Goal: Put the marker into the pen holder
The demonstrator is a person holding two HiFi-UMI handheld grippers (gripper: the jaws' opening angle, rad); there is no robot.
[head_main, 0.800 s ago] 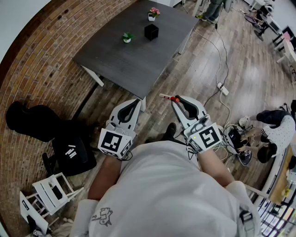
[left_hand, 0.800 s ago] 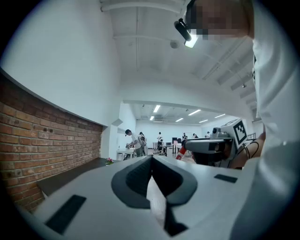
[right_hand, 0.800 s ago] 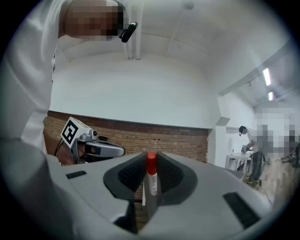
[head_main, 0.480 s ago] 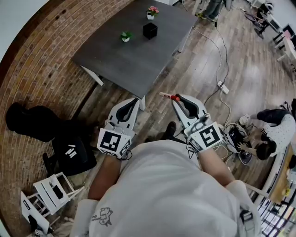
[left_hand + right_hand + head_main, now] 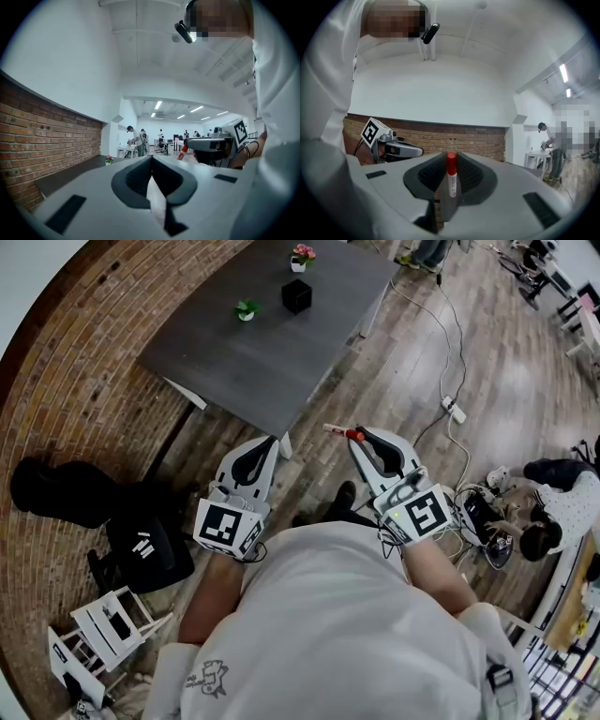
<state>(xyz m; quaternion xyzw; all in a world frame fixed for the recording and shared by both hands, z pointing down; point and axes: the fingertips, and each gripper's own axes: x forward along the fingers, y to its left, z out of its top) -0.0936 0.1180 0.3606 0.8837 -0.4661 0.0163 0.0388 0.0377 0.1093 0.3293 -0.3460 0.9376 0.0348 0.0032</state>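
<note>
Right tool (image 5: pixel 359 437) is clamped on the red-capped marker (image 5: pixel 339 433), which sits crosswise in the tips; left tool (image 5: pixel 272 444) is closed up with nothing in it; both are held level, well short of the pen holder (image 5: pixel 296 295); that black cube sits far off on the dark surface (image 5: pixel 234 362), a small green plant (image 5: pixel 246 310) near it; so I'd say pickup's done, carrying it over and dropping it in are left.

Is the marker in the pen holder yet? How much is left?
Not yet. Done: the right gripper is clamped on the marker. In hand: it's held over the floor, short of the table. Left: reach the black pen holder and drop it in. The left gripper is shut, empty.
</note>
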